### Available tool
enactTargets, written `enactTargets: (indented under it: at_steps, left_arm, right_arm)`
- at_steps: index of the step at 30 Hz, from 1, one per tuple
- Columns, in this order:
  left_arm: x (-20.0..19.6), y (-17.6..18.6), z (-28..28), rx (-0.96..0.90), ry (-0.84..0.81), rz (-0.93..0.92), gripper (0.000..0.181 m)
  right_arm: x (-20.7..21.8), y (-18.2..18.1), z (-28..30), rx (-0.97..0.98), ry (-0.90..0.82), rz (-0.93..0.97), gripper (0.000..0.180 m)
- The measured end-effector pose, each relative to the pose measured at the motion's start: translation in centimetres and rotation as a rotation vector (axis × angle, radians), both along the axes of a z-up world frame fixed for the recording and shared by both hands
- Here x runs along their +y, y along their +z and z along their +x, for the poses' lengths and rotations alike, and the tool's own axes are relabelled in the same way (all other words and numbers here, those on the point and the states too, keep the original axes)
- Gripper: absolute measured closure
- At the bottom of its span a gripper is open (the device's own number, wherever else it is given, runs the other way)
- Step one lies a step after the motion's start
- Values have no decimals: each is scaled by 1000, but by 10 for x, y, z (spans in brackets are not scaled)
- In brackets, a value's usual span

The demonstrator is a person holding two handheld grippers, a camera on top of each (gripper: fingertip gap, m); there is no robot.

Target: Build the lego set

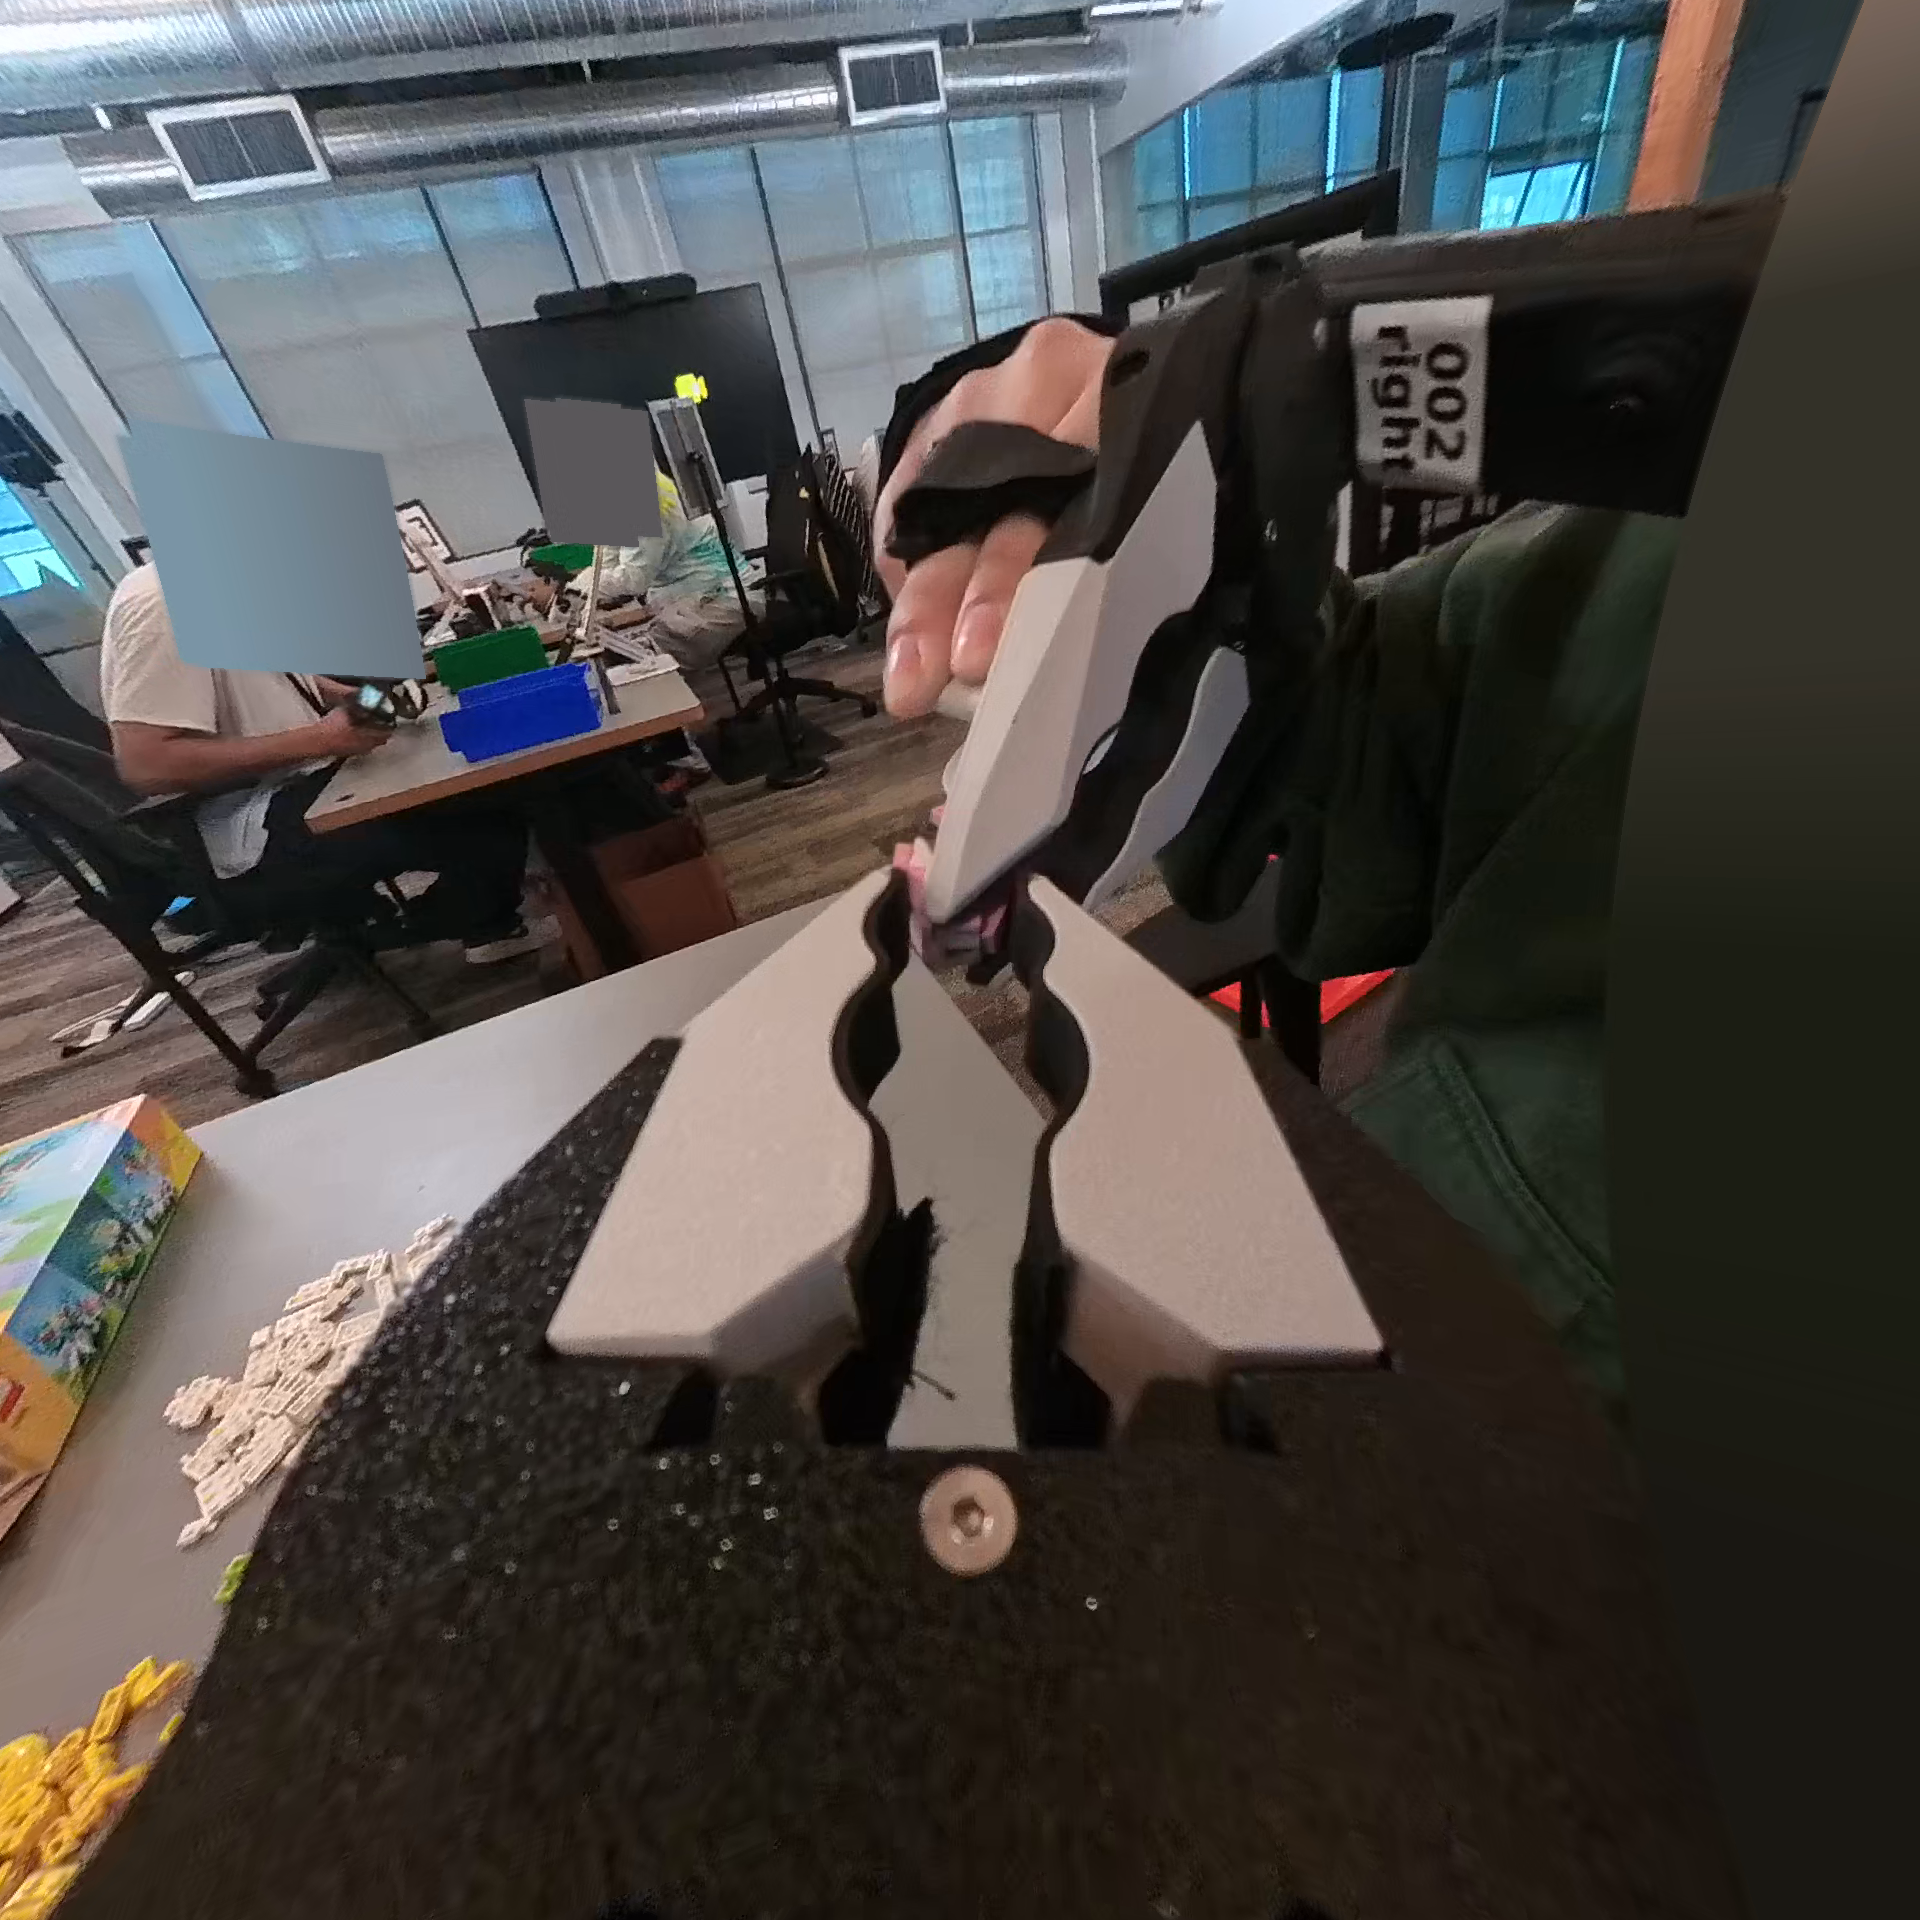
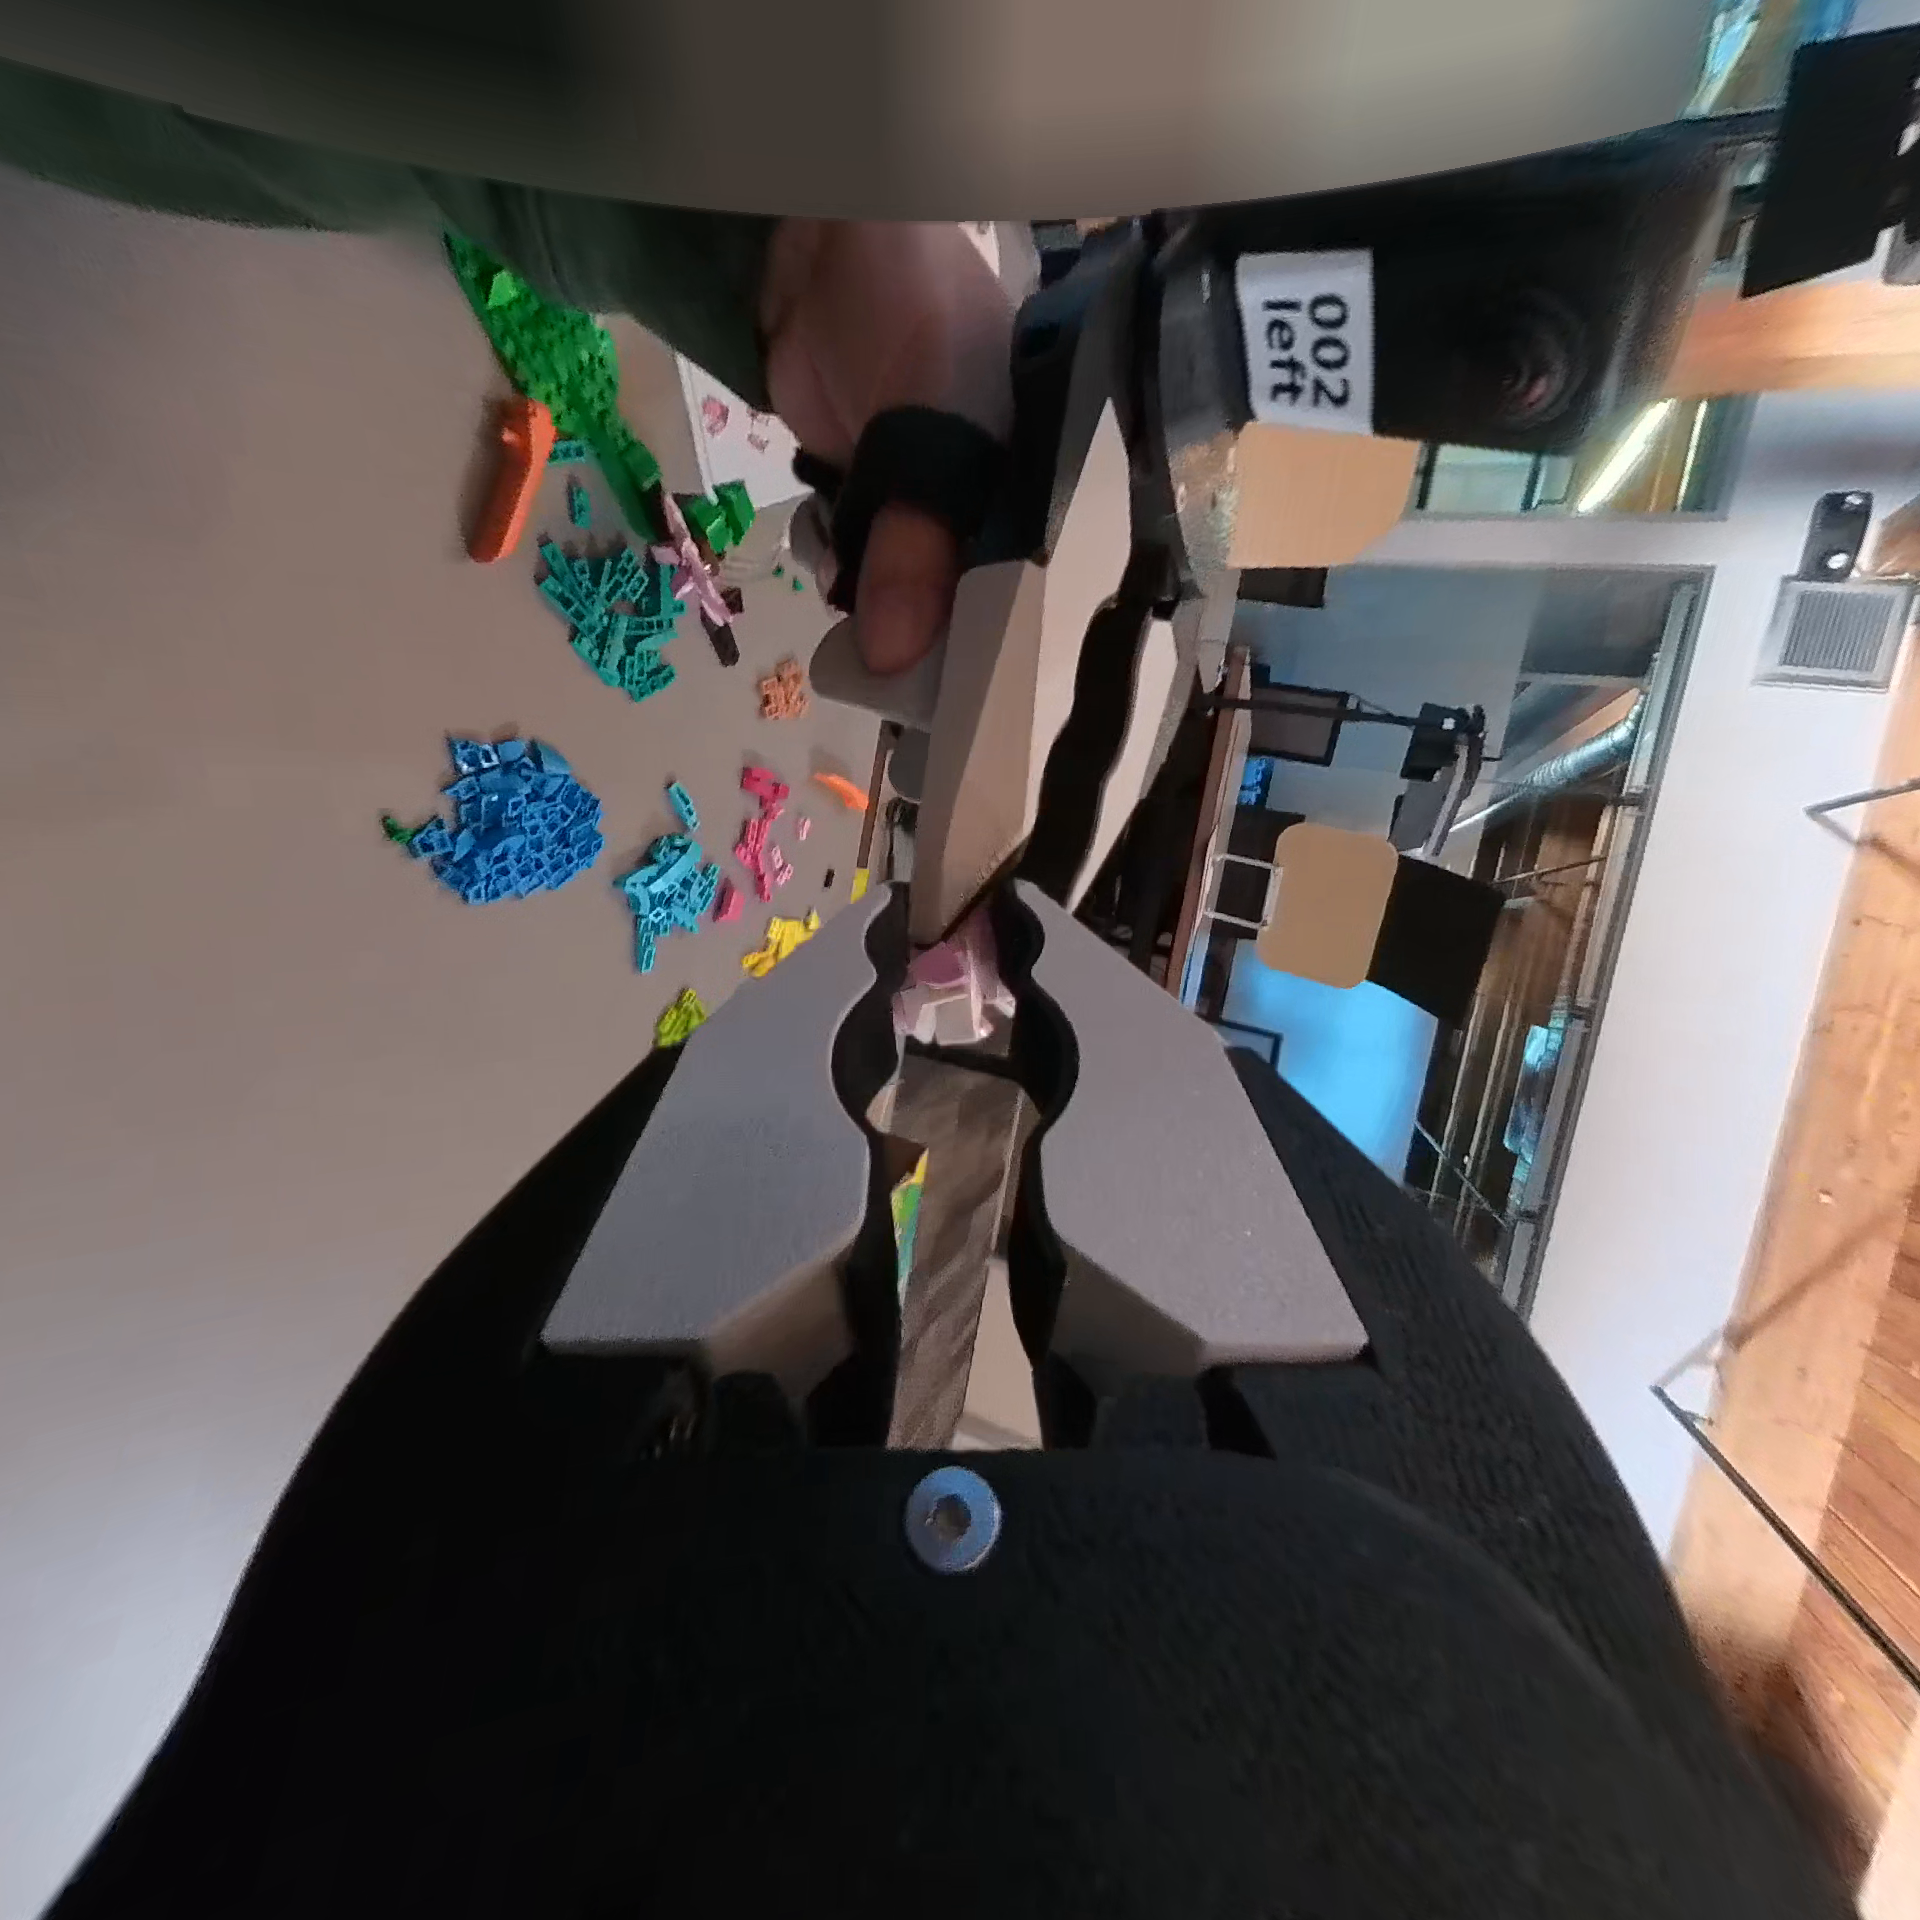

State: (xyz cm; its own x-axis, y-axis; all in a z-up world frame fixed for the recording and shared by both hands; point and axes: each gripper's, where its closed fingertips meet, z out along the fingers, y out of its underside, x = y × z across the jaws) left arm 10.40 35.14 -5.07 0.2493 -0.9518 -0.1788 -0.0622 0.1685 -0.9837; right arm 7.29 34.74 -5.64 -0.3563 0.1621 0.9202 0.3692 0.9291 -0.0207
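Pink lego cluster (image 2: 951, 987) held in air above table (image 1: 436, 1143) | left gripper (image 1: 961, 914) and right gripper (image 2: 951, 935) both pinched narrow on it | step: joining pieces | next: steady squeeze, keep aligned

Two grippers, left gripper (image 1: 961, 894) and right gripper (image 2: 951, 914), are sharing one pink lego piece (image 2: 951, 987), while one box (image 1: 73, 1268) is lying nearby.

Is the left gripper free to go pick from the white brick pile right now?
Probably not yet. The left gripper is raised off the table, meeting the right gripper on the pink piece. The white brick pile lies unobstructed below.
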Motion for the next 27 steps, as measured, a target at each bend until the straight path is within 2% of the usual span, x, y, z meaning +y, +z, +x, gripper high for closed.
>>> enactTargets:
  at_steps: [4, 7, 10, 15, 18, 22, 27]
  left_arm:
    - [7, 1, 1, -21, 39, -8, 164]
    - [8, 6, -4, -46, 51, -1, 151]
    - [8, 11, -16, -63, 70, 79, 147]
    - [20, 5, -23, -54, 102, 124, 145]
    - [32, -3, -19, -60, 106, 89, 146]
    - [57, -24, -20, -27, 166, -4, 142]
    - [88, -41, -48, -189, 370, -85, 142]
  right_arm:
    - [8, -1, 2, 19, -30, -45, 166]
    - [13, 3, 4, 130, 20, -215, 166]
    - [15, 8, 8, 254, 85, -398, 166]
    - [31, 4, 12, 388, 150, -516, 165]
    - [39, -9, 9, 427, 203, -577, 165]
    - [60, -20, 4, 578, 300, -667, 165]
    - [92, -48, -13, 710, 406, -833, 165]
